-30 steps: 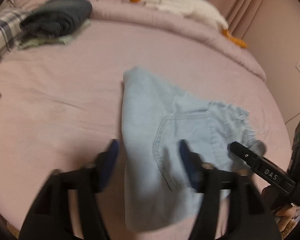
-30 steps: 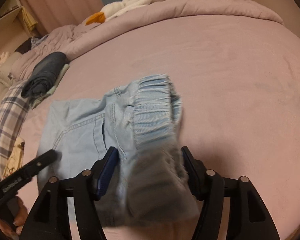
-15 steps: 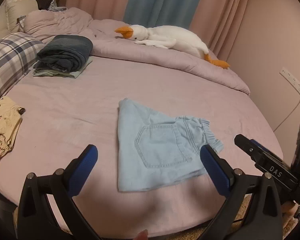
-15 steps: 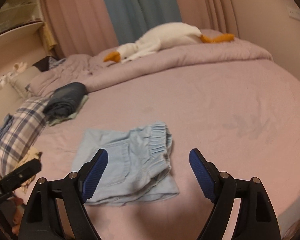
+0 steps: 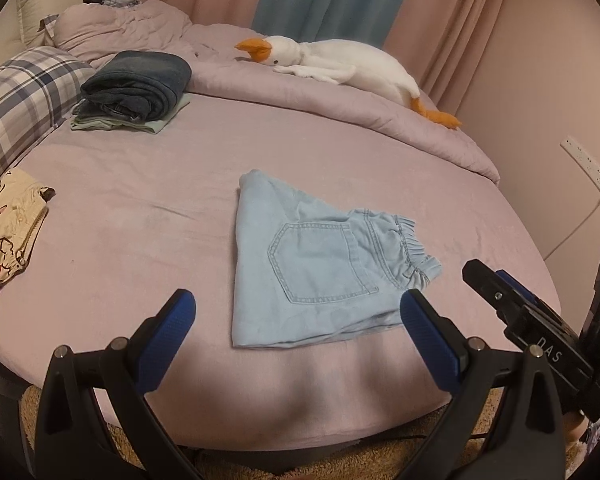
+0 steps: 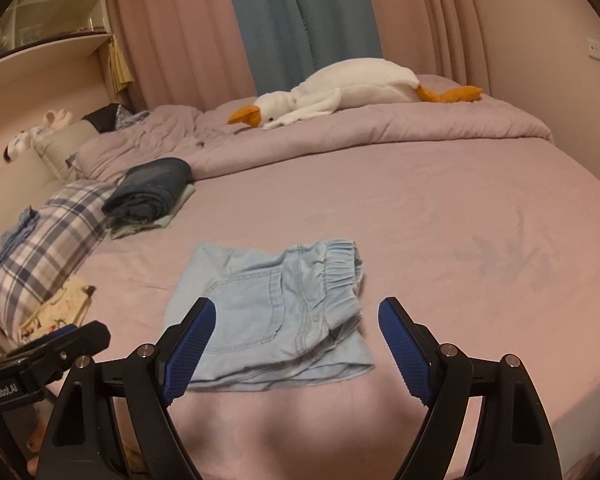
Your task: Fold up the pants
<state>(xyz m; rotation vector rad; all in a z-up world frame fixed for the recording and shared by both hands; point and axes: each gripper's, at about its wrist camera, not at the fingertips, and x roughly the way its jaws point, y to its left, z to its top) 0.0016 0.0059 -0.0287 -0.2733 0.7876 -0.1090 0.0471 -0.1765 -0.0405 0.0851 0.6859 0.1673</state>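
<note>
Light blue denim pants [image 5: 316,268] lie folded into a small flat bundle on the pink bed, back pocket up, elastic waistband to the right. They also show in the right wrist view [image 6: 272,312]. My left gripper [image 5: 296,328] is open and empty, held back above the bed's near edge, short of the pants. My right gripper [image 6: 296,340] is open and empty, also pulled back over the near edge. The right gripper's body shows at the right of the left wrist view [image 5: 540,340].
A stack of folded dark clothes [image 5: 136,88] sits at the back left beside a plaid pillow [image 5: 16,100]. A cream printed garment [image 5: 8,232] lies at the left edge. A white plush goose [image 5: 340,64] lies on the rolled quilt at the back.
Both grippers let go of the pants, opened wide and pulled back and up from the bed. The folded pants stay lying where they were.
</note>
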